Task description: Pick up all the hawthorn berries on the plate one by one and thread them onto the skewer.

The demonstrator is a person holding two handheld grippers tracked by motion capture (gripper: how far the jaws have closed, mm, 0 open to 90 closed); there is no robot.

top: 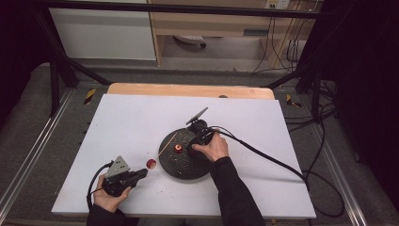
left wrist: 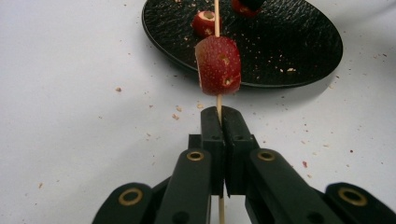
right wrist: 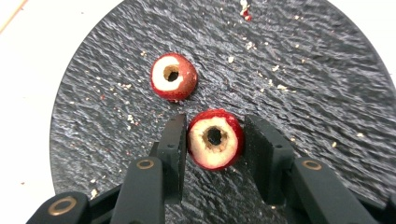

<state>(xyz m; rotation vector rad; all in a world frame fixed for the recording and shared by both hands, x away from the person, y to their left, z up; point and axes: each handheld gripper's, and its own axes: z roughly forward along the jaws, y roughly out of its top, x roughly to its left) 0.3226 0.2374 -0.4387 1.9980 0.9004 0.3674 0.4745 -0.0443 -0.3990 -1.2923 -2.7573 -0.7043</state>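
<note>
Cored fruit (right wrist: pixel 215 138) betw right gripper (right wrist: pixel 212 140) jaws, on plate (right wrist: pixel 327 93)

A thin wooden skewer (left wrist: pixel 217 100) threads one red cored fruit (left wrist: pixel 218 65); two more (right wrist: pixel 215 139) (right wrist: pixel 173 76) lie on the plate.

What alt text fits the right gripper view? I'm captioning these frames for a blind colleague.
The right gripper closes its two black jaws around a cored red fruit piece lying on a round black plate. A second cored piece lies just beyond it, among scattered crumbs.
</note>
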